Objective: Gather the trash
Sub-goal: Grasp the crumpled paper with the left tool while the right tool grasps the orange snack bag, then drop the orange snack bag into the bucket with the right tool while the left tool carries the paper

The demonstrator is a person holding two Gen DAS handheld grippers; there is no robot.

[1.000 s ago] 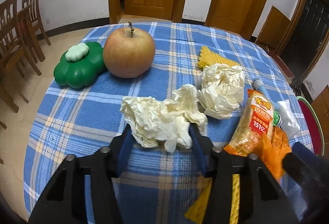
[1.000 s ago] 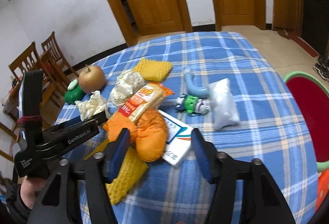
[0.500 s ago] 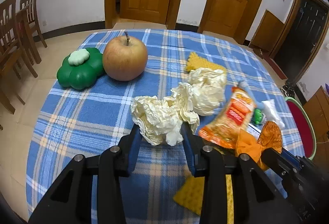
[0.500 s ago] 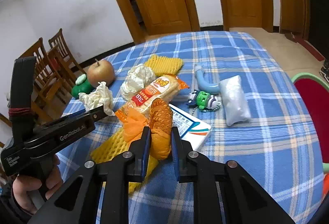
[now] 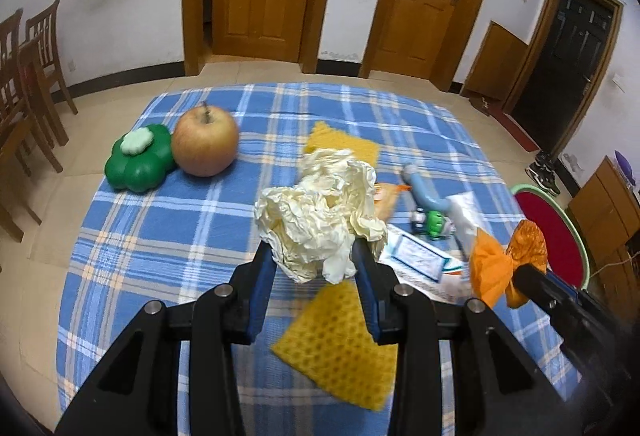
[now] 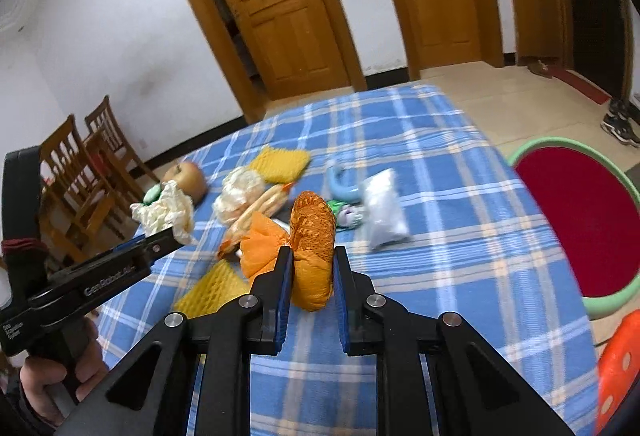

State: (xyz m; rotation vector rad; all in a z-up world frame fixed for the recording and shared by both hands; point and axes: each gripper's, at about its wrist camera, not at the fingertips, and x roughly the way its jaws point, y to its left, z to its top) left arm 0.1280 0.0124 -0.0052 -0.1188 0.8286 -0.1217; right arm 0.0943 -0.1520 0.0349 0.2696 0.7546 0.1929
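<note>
My left gripper [image 5: 314,256] is shut on a crumpled cream paper wad [image 5: 316,228] and holds it above the blue plaid table [image 5: 160,236]. It shows in the right wrist view too [image 6: 166,212]. My right gripper [image 6: 312,260] is shut on an orange net bag [image 6: 312,236], lifted off the table; it appears at the right of the left wrist view [image 5: 506,260]. A second paper wad [image 6: 240,192], a bread wrapper [image 6: 260,208] and two yellow foam nets [image 5: 340,344] [image 6: 280,160] lie on the table.
An apple [image 5: 205,142] and a green clover-shaped box [image 5: 138,162] sit at the far left. A blue tube [image 6: 340,186], a small toy [image 6: 344,214], a clear bag [image 6: 384,212] and a card [image 5: 416,256] lie mid-table. A red stool [image 6: 576,220] stands right, chairs [image 5: 24,76] left.
Both grippers closed on their items and rose: the left lifted the paper wad, the right closed on the orange net bag and lifted it off the bread wrapper.
</note>
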